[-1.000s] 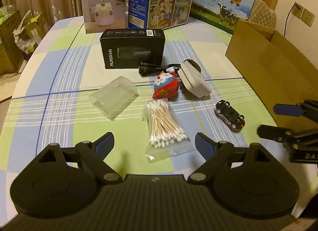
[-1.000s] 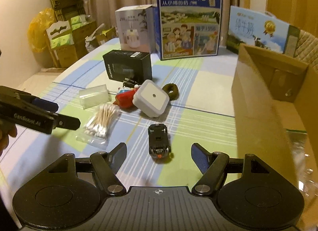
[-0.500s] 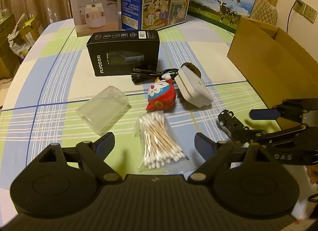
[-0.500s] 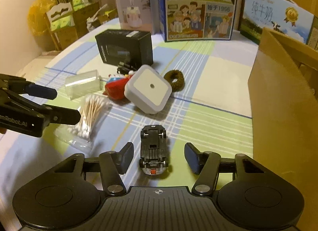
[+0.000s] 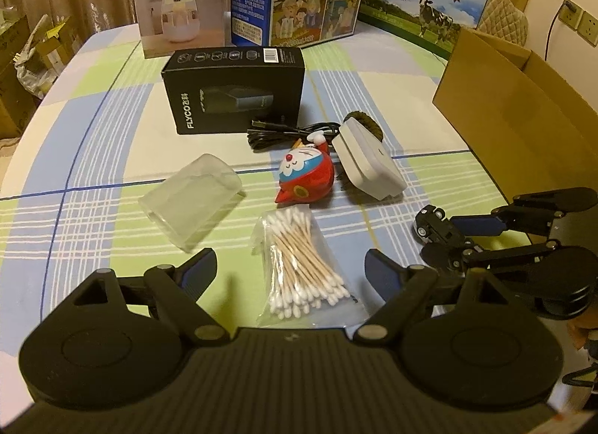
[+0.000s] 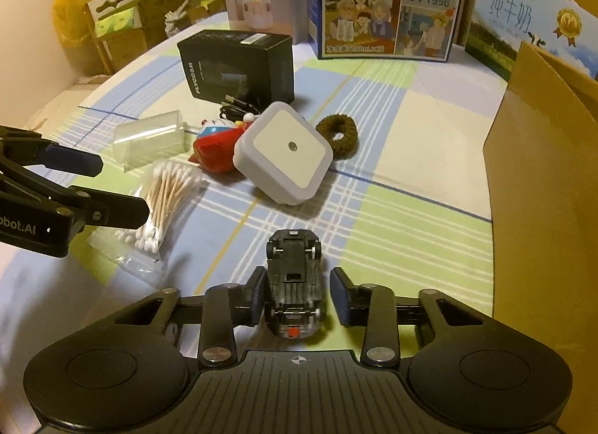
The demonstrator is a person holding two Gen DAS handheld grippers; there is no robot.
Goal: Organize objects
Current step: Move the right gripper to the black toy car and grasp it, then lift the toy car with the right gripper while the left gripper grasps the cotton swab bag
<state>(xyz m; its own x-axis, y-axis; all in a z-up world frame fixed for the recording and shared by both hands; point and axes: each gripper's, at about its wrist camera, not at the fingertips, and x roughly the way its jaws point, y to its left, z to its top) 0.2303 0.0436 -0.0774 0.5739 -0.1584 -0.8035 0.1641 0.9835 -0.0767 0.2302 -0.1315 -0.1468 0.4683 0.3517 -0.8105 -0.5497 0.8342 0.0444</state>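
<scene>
The black toy car [image 6: 295, 284] sits on the checked counter [image 6: 411, 232], just nearer than the white square night light [image 6: 284, 152], between the right tongs [image 6: 297, 297], whose jaws are closing, left pad touching, right pad a gap away. Left of the night light, the left tongs [image 5: 289, 269] stand wide over a bag of cotton swabs [image 5: 302, 266]

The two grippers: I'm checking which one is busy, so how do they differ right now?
The right gripper has the black toy car between its fingers and is closing; one finger touches the car while the other shows a gap. The left gripper stands wide open above the bag of cotton swabs, touching nothing. Both are black with blue pads and angle down at the table.
</scene>
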